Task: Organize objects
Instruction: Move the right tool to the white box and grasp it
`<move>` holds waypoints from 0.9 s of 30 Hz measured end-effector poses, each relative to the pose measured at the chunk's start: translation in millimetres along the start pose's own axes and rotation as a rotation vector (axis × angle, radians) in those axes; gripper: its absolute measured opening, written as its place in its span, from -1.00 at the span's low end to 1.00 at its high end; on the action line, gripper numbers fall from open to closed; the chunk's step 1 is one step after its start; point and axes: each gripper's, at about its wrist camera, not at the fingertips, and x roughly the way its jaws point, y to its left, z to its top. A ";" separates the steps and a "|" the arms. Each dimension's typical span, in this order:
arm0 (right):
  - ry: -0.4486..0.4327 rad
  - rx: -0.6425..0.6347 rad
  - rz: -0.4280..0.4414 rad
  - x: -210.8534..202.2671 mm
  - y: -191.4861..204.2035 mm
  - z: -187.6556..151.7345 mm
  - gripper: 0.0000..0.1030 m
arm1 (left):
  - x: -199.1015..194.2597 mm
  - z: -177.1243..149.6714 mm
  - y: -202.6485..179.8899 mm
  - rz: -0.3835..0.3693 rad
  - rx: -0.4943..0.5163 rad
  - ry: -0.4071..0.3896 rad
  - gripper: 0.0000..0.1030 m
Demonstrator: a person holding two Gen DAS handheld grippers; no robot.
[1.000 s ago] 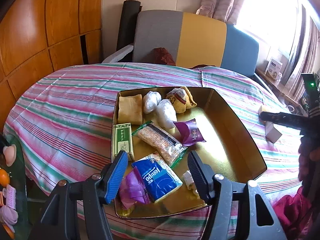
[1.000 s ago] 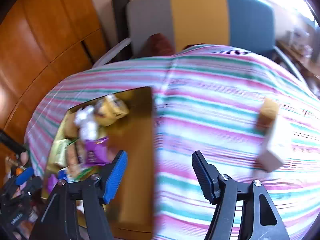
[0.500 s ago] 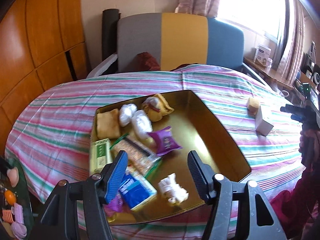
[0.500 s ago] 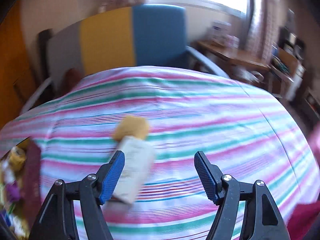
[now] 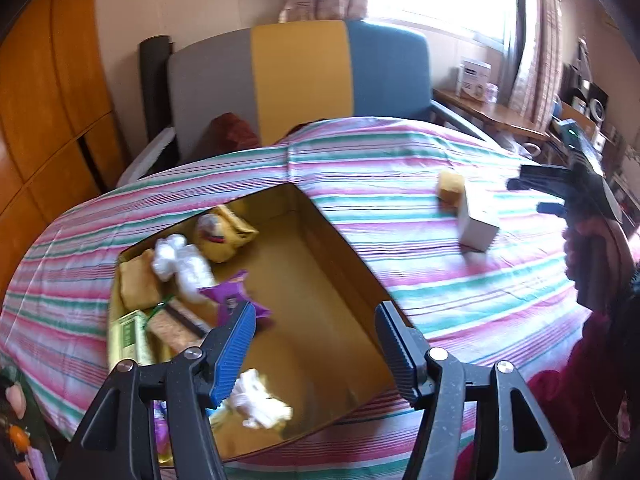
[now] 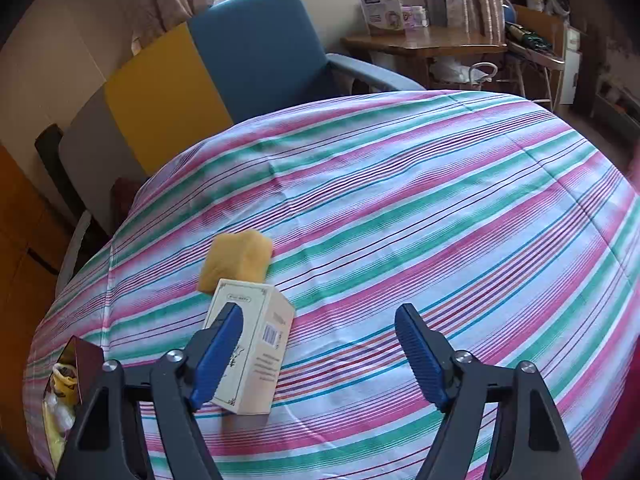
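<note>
The right gripper [image 6: 320,354] tilts down over the striped tablecloth [image 6: 420,208], its jaws having just been opening and now spread with nothing between the pads; the white box [image 6: 256,352] lies beside and partly behind its left finger, not pinched. In the left wrist view a hand [image 5: 592,252] grips that tool's handle at the right edge. The box lies flat, its long axis running away from the camera toward the yellow sponge-like block [image 6: 236,260], which seems to touch its far end, though the contact is hard to judge. Right of the box the cloth is bare out to the table's rounded edge. The left gripper [image 5: 316,344] hangs angled down over the gold tray [image 5: 352,268], jaws spread and empty. The tray's packets crowd its left side, a crumpled white wrapper [image 5: 256,400] lies near its front, and its right half is bare.
</note>
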 end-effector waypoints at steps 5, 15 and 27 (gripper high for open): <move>0.034 -0.033 0.054 8.8 13.7 -4.9 0.56 | 0.8 1.3 -15.4 -0.031 0.023 0.000 0.22; 0.149 -0.029 0.062 38.6 50.4 -8.6 0.79 | 4.8 10.0 -11.8 -0.053 0.012 -0.008 0.22; 0.219 -0.374 -0.134 49.5 51.8 -15.2 -0.01 | 17.0 26.0 -16.2 -0.087 0.027 0.009 0.22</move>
